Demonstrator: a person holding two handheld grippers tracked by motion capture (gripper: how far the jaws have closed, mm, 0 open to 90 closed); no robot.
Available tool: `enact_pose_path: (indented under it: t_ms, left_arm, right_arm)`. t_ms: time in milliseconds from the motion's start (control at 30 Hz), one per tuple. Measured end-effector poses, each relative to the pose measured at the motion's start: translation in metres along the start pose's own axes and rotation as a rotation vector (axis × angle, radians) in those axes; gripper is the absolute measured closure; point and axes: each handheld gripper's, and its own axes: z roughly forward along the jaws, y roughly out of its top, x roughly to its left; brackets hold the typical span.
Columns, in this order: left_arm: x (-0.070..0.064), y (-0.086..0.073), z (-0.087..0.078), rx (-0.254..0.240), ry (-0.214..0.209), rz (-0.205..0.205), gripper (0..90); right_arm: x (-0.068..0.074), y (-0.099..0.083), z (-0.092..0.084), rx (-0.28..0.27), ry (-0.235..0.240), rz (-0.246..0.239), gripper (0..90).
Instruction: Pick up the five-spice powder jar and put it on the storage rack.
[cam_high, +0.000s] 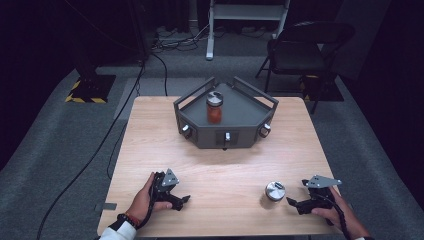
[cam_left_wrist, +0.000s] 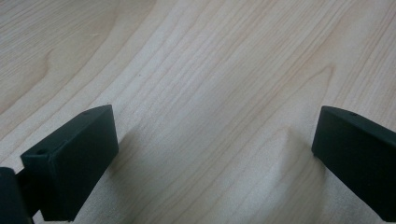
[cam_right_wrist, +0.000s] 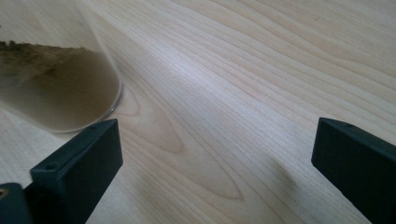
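Both grippers rest low on the near edge of the table (cam_high: 150, 120), each held in a hand. On the left, the left gripper (cam_high: 184, 199) has its jaws spread wide with bare wood between them, as the left gripper view (cam_left_wrist: 215, 154) confirms. On the right, the right gripper (cam_high: 291, 202) is likewise wide open and grasps nothing; its tips point at a small jar (cam_high: 274, 192) standing just beside them, not touching.

In the right gripper view (cam_right_wrist: 217, 158) the jar (cam_right_wrist: 56, 88) sits up and to the left of the jaws, off their line, so it is not yet between them. I judge the work to be at its start: nothing is gripped, and the reach, the closing and any carrying are all left to do. A second jar (cam_high: 214, 107), with red contents, already stands upright on the tray (cam_high: 250, 120) at the far middle of the table; whether the near one is meant to join it I can only guess.

Pale wood with long wavy grain makes up the table, matt and smooth. Clear glass walls show brownish, grainy stuff in the near jar, under a round, shiny metal lid. Dark grey and angular, the tray has low rails and knobs on its front. Flat, matt black blocks form the jaws.
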Motion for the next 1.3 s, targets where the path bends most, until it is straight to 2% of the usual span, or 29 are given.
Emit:
enact_pose_path:
  t_ms: [267, 600, 833, 1000, 1100, 1233, 1300]
  left_arm:
    - [0.0, 0.0, 0.0, 0.0, -0.001, 0.0, 0.2]
    - [0.0, 0.0, 0.0, 0.0, -0.001, 0.0, 0.2]
    - [0.0, 0.0, 0.0, -0.001, -0.001, 0.001, 0.1]
    - [0.0, 0.001, 0.0, 0.0, -0.002, 0.0, 0.2]
    - [0.0, 0.0, 0.0, 0.0, -0.002, 0.001, 0.2]
    - [0.0, 0.001, 0.0, 0.0, -0.002, 0.001, 0.2]
    - [0.0, 0.001, 0.0, 0.0, -0.002, 0.001, 0.1]
  right_arm:
    - [0.007, 0.003, -0.009, 0.008, 0.015, -0.071, 1.6]
    - [0.013, 0.012, -0.009, -0.014, 0.079, -0.128, 2.2]
    - [0.013, 0.017, -0.005, -0.059, 0.153, -0.118, 3.1]
    - [0.015, 0.019, 0.003, -0.077, 0.185, -0.105, 3.5]
    - [0.014, 0.02, 0.01, -0.08, 0.221, -0.097, 4.5]
    - [0.02, 0.022, 0.016, -0.092, 0.231, -0.112, 7.3]
    - [0.023, 0.022, 0.018, -0.101, 0.226, -0.114, 13.7]
